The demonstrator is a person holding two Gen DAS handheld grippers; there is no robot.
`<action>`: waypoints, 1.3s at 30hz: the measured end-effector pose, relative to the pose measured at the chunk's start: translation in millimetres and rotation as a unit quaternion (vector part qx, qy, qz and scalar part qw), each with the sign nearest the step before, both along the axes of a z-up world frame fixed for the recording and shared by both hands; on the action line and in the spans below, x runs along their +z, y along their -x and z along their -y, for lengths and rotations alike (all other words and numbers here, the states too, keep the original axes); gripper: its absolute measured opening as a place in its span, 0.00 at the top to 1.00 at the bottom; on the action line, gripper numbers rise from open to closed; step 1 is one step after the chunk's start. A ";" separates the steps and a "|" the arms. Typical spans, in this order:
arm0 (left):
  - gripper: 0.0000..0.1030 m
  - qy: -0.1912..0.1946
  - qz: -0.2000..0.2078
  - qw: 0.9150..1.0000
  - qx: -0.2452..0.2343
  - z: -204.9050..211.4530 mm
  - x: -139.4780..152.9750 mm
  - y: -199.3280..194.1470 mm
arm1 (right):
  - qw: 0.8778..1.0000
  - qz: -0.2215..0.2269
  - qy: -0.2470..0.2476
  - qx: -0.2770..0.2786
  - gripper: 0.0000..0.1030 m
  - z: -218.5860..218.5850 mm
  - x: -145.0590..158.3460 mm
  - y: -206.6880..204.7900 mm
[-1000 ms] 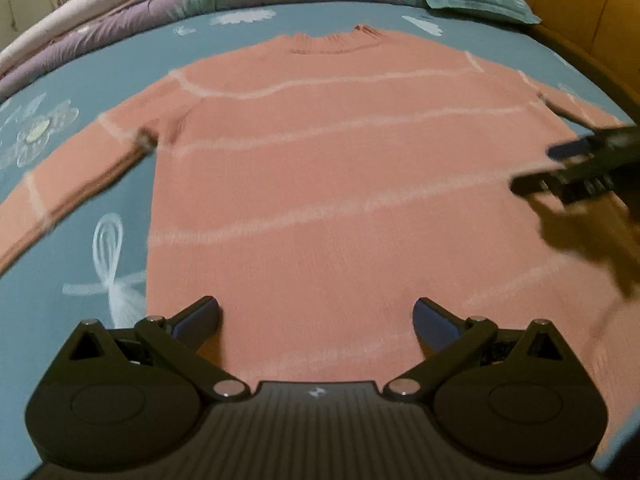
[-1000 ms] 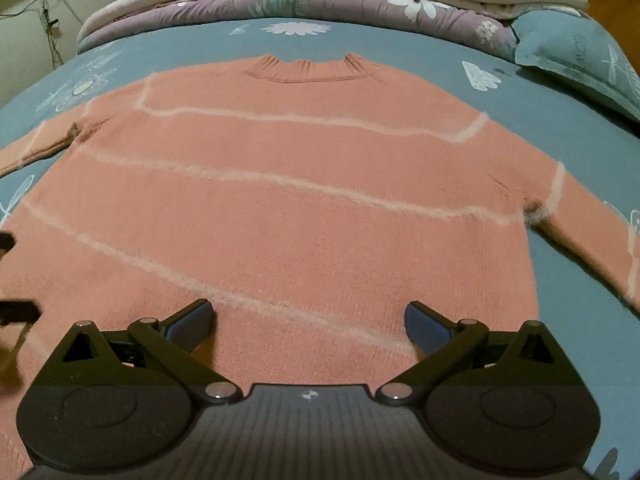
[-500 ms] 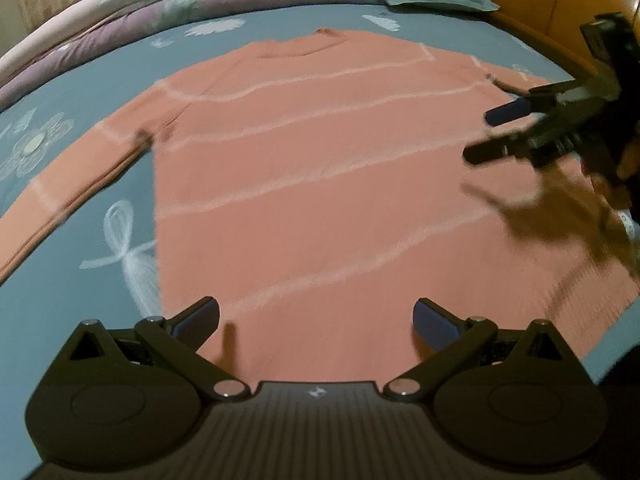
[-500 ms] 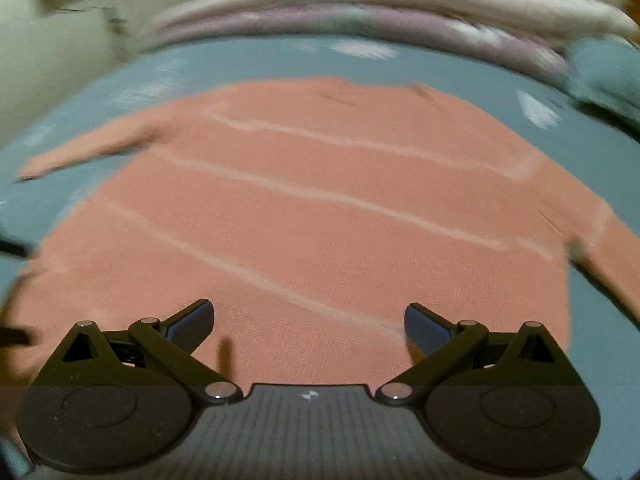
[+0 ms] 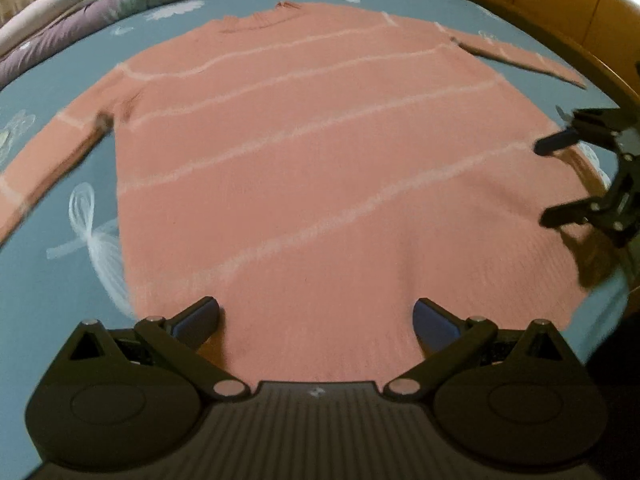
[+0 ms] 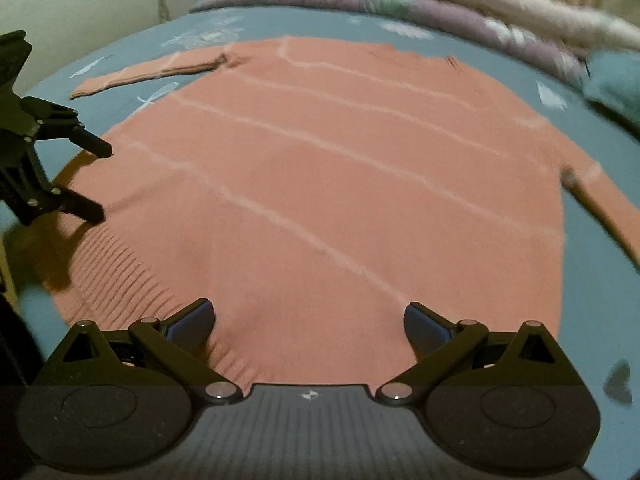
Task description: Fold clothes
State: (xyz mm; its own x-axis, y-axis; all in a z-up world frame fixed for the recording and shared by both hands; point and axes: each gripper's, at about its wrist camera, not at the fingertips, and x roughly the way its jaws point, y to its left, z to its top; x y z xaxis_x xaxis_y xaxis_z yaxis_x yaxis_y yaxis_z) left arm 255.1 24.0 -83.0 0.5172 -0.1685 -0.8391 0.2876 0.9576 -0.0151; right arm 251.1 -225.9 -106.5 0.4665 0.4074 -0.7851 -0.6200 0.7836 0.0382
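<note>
Tools (both spread wide), left tool [image 5: 316,316], right tool [image 6: 309,316], over sweater [image 5: 320,168] hem

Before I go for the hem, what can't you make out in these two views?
- Sweater hem middle: hidden behind each claw's own body, both views.
- Left sleeve cuff: cut off by the left view's edge.
- Right sleeve cuff: cut off by the right view's edge.
- Folded quilts: motion-blurred, right view.
- Contact between the open left claw and cloth: unclear.
</note>
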 end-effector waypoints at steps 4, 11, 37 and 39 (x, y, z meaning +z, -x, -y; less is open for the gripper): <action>0.01 0.020 0.037 0.999 -0.034 17.8 9.7 -31.7 | 0.998 0.034 -0.010 -0.047 0.00 1.6 0.7 -7.2; 0.01 0.019 0.020 0.997 -0.070 22.3 -15.4 -10.2 | 0.996 0.013 -0.008 -0.086 0.00 34.5 -16.1 32.8; 0.01 0.004 -0.010 1.000 -0.028 33.9 6.3 28.1 | 0.995 0.007 -0.005 0.104 0.00 12.3 1.0 17.4; 0.01 0.030 0.013 0.999 -0.015 40.1 14.1 9.2 | 0.995 0.023 -0.020 0.099 0.00 18.7 7.4 7.4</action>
